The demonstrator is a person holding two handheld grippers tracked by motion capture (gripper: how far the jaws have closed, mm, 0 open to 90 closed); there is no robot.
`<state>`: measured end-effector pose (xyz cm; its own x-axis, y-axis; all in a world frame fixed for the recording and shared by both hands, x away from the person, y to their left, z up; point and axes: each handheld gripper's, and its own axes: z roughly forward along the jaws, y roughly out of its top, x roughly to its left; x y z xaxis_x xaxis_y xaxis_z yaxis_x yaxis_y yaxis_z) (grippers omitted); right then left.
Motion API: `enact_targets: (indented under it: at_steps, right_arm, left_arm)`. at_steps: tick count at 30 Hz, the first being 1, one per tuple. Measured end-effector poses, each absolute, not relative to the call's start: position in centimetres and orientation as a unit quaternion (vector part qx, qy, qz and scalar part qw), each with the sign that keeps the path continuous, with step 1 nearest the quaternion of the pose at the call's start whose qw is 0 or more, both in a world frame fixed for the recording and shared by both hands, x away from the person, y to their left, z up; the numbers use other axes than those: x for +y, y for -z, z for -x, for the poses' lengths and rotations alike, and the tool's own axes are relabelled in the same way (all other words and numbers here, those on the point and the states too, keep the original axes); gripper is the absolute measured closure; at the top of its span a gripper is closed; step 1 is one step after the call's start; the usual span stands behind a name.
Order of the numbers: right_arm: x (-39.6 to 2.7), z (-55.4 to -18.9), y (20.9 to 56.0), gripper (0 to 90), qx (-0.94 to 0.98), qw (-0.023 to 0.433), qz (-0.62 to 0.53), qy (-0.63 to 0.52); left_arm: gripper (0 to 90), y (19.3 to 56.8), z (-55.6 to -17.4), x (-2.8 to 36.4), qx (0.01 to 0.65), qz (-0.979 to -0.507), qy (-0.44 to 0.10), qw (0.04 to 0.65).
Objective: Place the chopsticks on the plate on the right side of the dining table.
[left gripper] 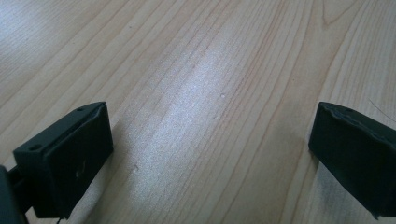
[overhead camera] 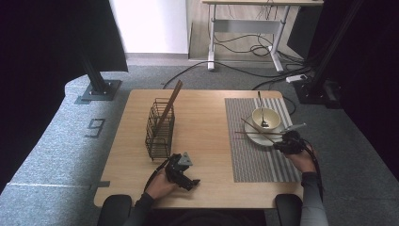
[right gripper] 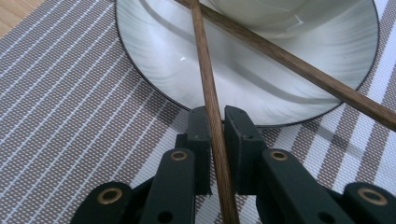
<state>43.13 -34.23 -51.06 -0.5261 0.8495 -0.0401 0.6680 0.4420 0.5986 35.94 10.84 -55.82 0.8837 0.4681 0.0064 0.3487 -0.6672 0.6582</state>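
The right gripper (right gripper: 215, 122) has its fingers pinching one chopstick (right gripper: 208, 88) at the plate (right gripper: 154, 70) rim, at about four o'clock on the bench (overhead camera: 202, 122), so the pick looks begun but the carry to the wire basket (overhead camera: 160, 129) at nine o'clock is judged still ahead; a second chopstick (right gripper: 299, 67) lies crossed on the plate, and one stick (overhead camera: 170, 104) already leans in the basket. The left gripper (left gripper: 212, 135) rests at six o'clock, fingers spread over bare wood; counted: three chopsticks, one plate, one bowl (overhead camera: 266, 117), one spoon (overhead camera: 261, 113), one striped mat (overhead camera: 249, 150), one basket.
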Motion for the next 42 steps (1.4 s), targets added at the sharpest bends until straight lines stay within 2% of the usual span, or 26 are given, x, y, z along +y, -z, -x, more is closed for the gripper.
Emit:
enact_targets:
  at_steps: [20,25,31,42]
  right_arm:
    - [-36.6,-43.5,51.8,69.5,0.8,0.181,-0.497,-0.283]
    - [-37.0,-43.6,51.9,59.9,0.791,0.19,-0.509,-0.283]
    - [-37.3,-43.7,52.0,53.3,0.778,0.203,-0.522,-0.283]
    - [-37.6,-44.2,52.0,36.9,0.757,0.253,-0.54,-0.268]
  left_arm:
    - [0.0,55.8,-35.9,10.8,0.22,-0.91,-0.085,0.341]
    - [0.0,55.8,-35.9,10.8,0.219,-0.911,-0.084,0.341]
    - [0.0,55.8,-35.9,10.8,0.218,-0.911,-0.084,0.341]
    - [0.0,55.8,-35.9,10.8,0.217,-0.911,-0.083,0.341]
